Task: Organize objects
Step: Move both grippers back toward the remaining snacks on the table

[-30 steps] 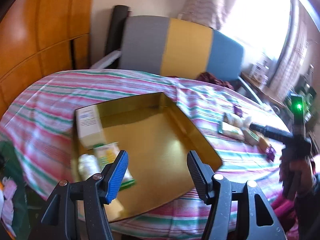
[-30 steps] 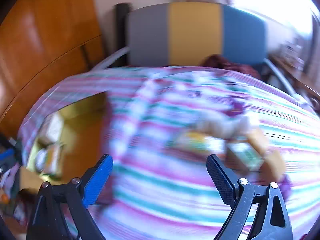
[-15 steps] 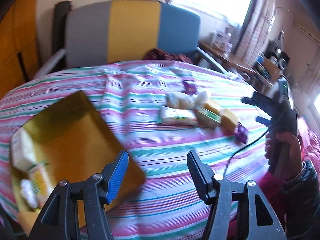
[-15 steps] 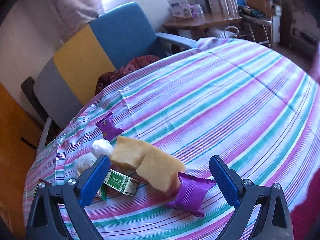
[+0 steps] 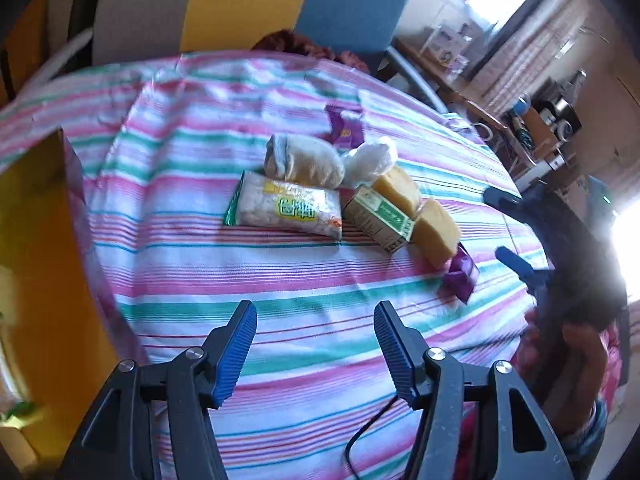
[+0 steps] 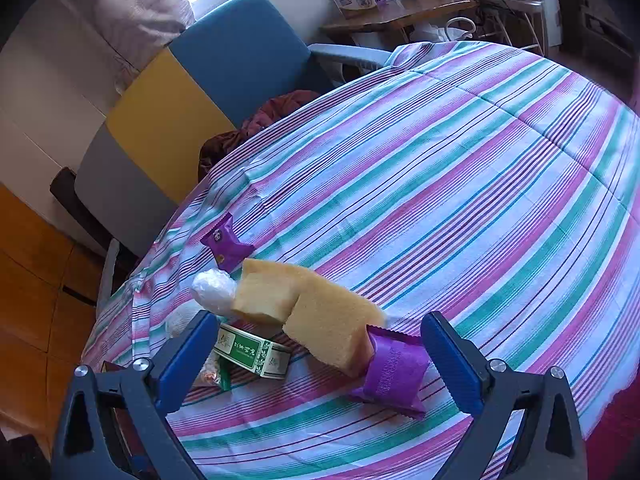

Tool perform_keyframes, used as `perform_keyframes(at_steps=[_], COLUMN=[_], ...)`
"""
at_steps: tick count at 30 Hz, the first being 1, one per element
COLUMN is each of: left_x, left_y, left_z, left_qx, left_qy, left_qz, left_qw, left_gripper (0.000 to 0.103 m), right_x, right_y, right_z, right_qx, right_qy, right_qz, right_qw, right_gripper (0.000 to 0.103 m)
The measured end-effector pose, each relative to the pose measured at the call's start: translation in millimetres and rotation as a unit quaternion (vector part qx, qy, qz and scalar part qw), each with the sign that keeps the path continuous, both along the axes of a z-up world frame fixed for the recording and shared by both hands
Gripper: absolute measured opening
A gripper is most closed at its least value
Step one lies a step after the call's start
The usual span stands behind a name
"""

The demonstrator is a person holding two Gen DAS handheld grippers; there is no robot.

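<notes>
A pile lies on the striped cloth: a snack packet [image 5: 286, 210], a green box [image 5: 378, 218], two yellow sponges [image 5: 438, 230], a white bag [image 5: 370, 160] and two purple wrappers [image 5: 462, 274]. My left gripper [image 5: 314, 312] hovers open over bare cloth in front of the pile, holding nothing. My right gripper [image 6: 320, 318] is low at the pile with its jaws opening wide. The near sponge [image 6: 332, 328], a purple wrapper [image 6: 394, 368] and the green box [image 6: 250, 354] lie between the jaws, and no pad presses on them. The right gripper [image 5: 494, 226] also shows in the left wrist view, in a hand.
A gold tray [image 5: 36, 240] holding a few items sits at the left edge of the table. A grey, yellow and blue chair [image 6: 192, 92] stands behind the table with dark red cloth on its seat. A cluttered desk [image 6: 400, 16] is at the back right.
The left wrist view swung right from the gold tray to the pile. The right gripper rolled, came to the pile's right end, and its jaws widened.
</notes>
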State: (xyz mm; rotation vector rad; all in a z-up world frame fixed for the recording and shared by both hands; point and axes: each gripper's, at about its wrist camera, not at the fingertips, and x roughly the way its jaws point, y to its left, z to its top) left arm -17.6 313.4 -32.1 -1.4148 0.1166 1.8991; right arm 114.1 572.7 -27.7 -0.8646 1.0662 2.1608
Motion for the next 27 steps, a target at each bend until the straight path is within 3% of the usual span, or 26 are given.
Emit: perform_keyframes(at_steps=[5,10,16,27], left_x=[-23.6,-49.6,-72.3,-96.5], left_y=[17.3,33.1,50.5,72.8], left_z=[-27.8,-46.0,-57.5,-54.3], left_qx=[-0.004,-0.010,-0.020,-0.046], left_qy=[-0.063,-0.093,-0.094,-0.042], left_qz=[0.045,0.099,0.137,0.155], left_qw=[0.9970,0.9907,0.9859,0.9859], left_gripper=[0.061,0.061,0.061,0.062], right_x=[-1.5,-3.0,-2.0,8.6], right_y=[-1.3,-2.3,-1.9,6.8], right_z=[-0.9,-1.4,-2.2,-6.3], right_qx=[-0.010,-0.020,-0.039,-0.101], right_qy=[0.004,0.011,0.026,0.073], right_qz=[0.011,0.023,0.030,0.017], right_qw=[1.000,0.999,0.998,0.992], right_gripper=[0.103,0.103,0.103,0.103])
